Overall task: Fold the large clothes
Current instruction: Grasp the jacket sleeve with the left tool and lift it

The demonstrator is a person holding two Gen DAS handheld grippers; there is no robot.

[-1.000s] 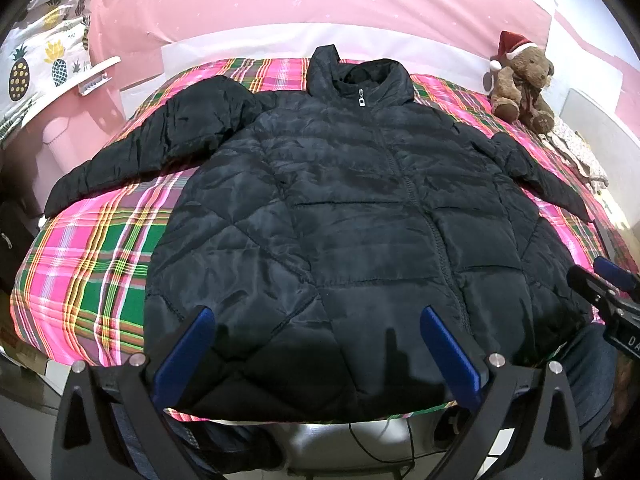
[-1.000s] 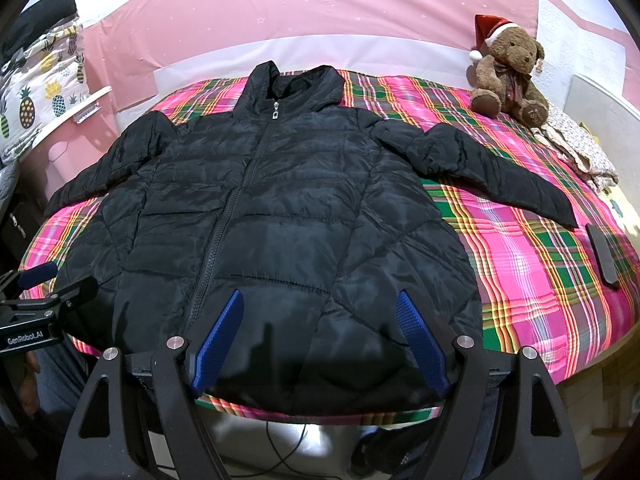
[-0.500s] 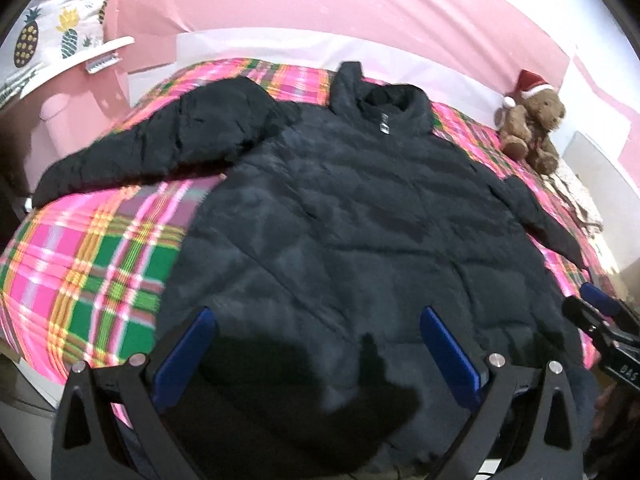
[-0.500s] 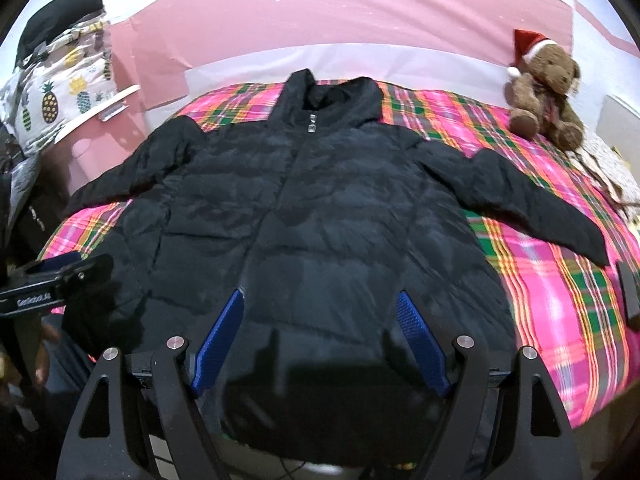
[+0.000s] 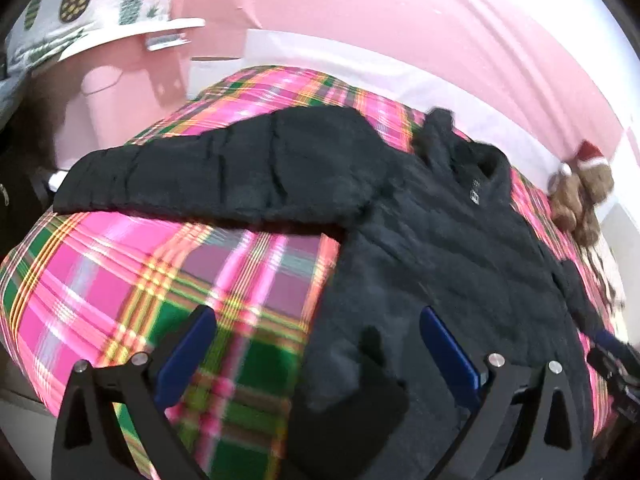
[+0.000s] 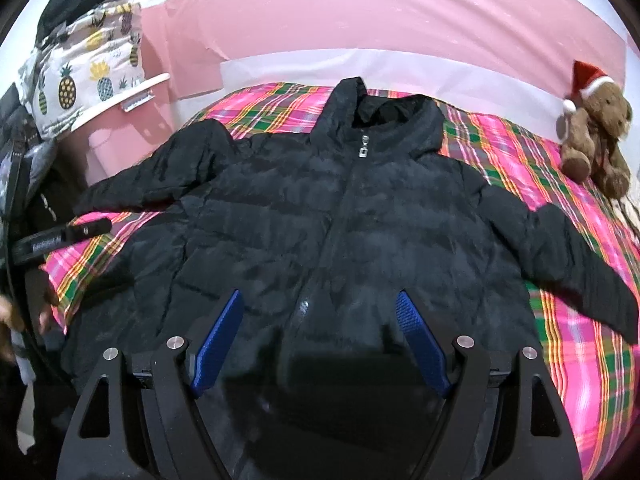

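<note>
At the left edge of the bed point(image 6: 572, 344), I am seeing a pineapple-print cloth point(image 6: 80, 80) draping a pink stand. My left gripper point(image 5: 316, 356) is hanging spread wide and empty over the plaid cover and the jacket's hem. The black puffer jacket point(image 6: 360, 240) is lying zipped, sleeves out, across the bed's middle. My right gripper point(image 6: 320, 344) is hovering wide apart, empty, over its hem; only its view is showing lettering on the left gripper, too blurred to read. A Santa-hatted teddy bear point(image 6: 596, 132) is sitting at the far right corner against pink walls.
</note>
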